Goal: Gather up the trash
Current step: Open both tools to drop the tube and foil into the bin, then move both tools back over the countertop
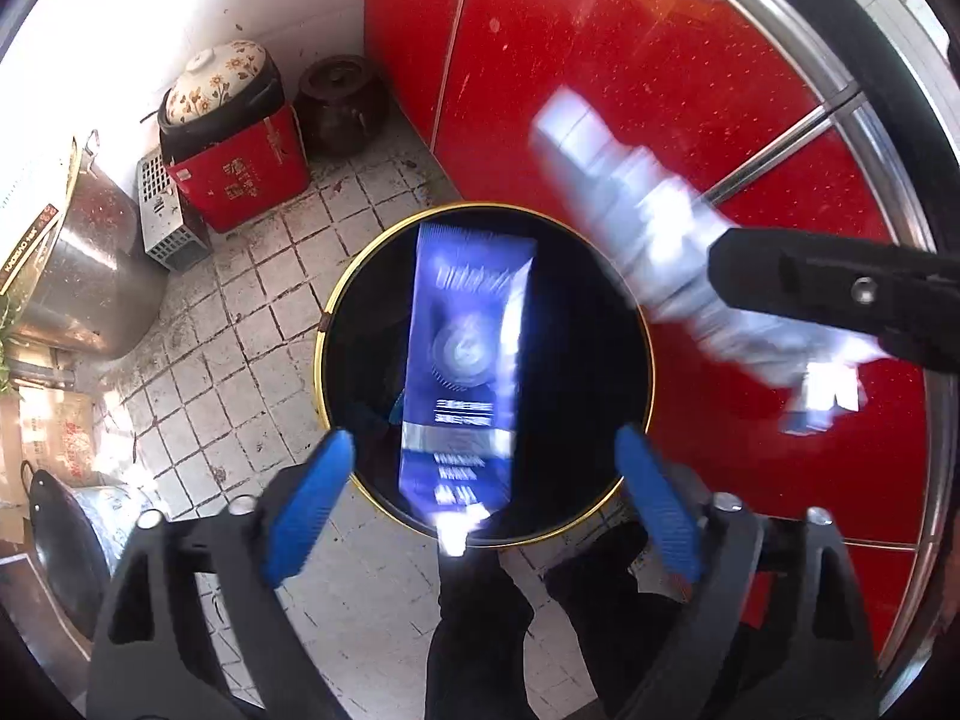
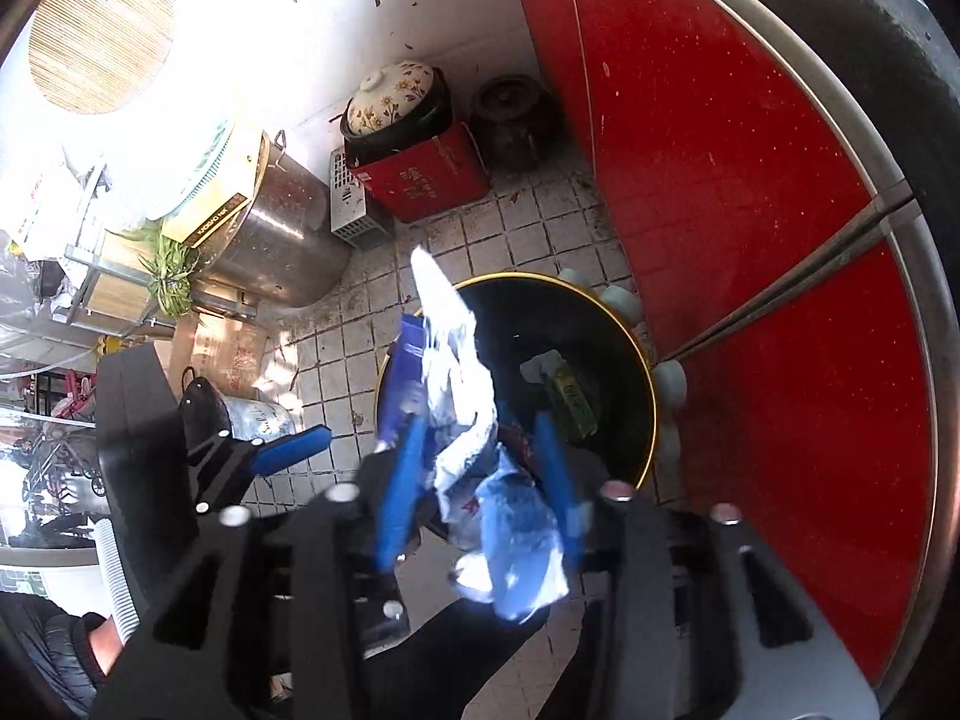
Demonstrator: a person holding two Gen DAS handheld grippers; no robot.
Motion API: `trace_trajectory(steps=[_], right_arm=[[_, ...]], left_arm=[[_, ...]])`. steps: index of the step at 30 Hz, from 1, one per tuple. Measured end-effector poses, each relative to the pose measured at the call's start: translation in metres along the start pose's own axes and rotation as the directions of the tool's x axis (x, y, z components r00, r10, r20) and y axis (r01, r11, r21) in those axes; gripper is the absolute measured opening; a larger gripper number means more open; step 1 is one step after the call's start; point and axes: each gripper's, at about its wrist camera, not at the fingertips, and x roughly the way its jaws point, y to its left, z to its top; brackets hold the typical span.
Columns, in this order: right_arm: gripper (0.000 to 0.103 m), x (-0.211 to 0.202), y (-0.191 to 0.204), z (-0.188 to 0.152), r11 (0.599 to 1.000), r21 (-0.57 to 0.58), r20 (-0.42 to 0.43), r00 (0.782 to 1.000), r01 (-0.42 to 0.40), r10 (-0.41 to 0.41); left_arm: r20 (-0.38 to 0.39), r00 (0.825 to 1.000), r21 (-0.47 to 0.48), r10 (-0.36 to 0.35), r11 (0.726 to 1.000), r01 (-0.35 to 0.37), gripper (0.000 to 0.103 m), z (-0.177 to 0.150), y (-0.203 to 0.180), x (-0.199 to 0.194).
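grimy white floor tiles point(image 1: 252, 324) and a red cabinet front point(image 1: 660, 90) frame the scene, with a round black trash bin point(image 1: 645, 324), gold at the rim, standing on the tiles just beside the cabinet.

the left gripper point(image 1: 483, 450) has its blue fingers point(image 1: 312, 498) spread wide apart with nothing clamped between them. straight ahead of it and below, a blue foil packet point(image 1: 465, 360) hangs blurred over the bin's mouth, its long axis running away from the gripper, touching neither finger; it looks to be in free fall into the bin.

the right gripper point(image 2: 480, 468) sits to the right of the left one and reaches over the same bin. a crumpled silvery-white wrapper point(image 2: 462, 396) stands between its blue fingers point(image 2: 399, 480), its long axis pointing forward and slightly left, out past the fingertips toward the bin's near rim. the fingers are close on either side of it, but blur hides whether they pinch it or have just let go; i cannot tell.

inside the bin lies a green carton point(image 2: 570, 396).

the coming move turns on the wrapper lying directly above the bin opening, so release alone should drop it in.
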Motion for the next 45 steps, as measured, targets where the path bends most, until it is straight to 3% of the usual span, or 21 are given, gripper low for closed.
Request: trace_trajectory(steps=[9,15,18,23,28,31,34,40,43,45], right_arm=[[0.075,-0.032,0.005,-0.002,0.999,-0.031,0.028,1.000,0.009,-0.008],[0.076,-0.109,0.013,-0.018,0.997,-0.041,0.114,0.991,0.068,-0.063],[0.081,-0.171,0.006,-0.036,0.993,0.003,0.217,0.969,0.121,-0.119],[0.085,-0.269,-0.039,-0.081,0.955,0.195,0.342,0.898,0.221,-0.278],[0.085,-0.348,-0.096,-0.144,0.844,0.442,0.349,0.808,0.304,-0.474],[0.086,-0.386,-0.129,-0.190,0.744,0.582,0.319,0.748,0.330,-0.582],[0.086,-0.416,-0.160,-0.239,0.631,0.709,0.269,0.707,0.314,-0.654],[0.086,-0.451,-0.200,-0.339,0.432,0.868,0.167,0.674,0.245,-0.719],[0.087,-0.456,-0.211,-0.373,0.367,0.906,0.137,0.674,0.211,-0.726],[0.087,-0.455,-0.219,-0.386,0.343,0.917,0.119,0.678,0.205,-0.725]], left_arm=[[0.017,1.000,0.041,0.018,0.999,-0.019,0.091,-0.009,0.001,-0.031],[0.049,0.991,0.158,0.125,0.979,-0.131,0.091,0.000,-0.024,-0.076],[0.092,0.988,0.250,0.125,0.958,-0.144,0.092,0.011,-0.058,-0.112],[0.154,0.987,0.443,0.036,0.891,-0.101,0.095,0.029,-0.138,-0.161],[0.112,0.993,0.576,-0.042,0.817,-0.030,0.096,0.044,-0.237,-0.182],[0.055,0.994,0.645,-0.096,0.763,0.038,0.096,0.041,-0.300,-0.188],[0.017,0.992,0.717,-0.129,0.693,0.078,0.096,0.031,-0.358,-0.191],[-0.040,0.987,0.824,-0.154,0.553,0.120,0.096,-0.009,-0.441,-0.189],[-0.055,0.988,0.850,-0.142,0.513,0.121,0.096,-0.023,-0.459,-0.188],[-0.065,0.990,0.856,-0.125,0.502,0.119,0.096,-0.026,-0.462,-0.185]])
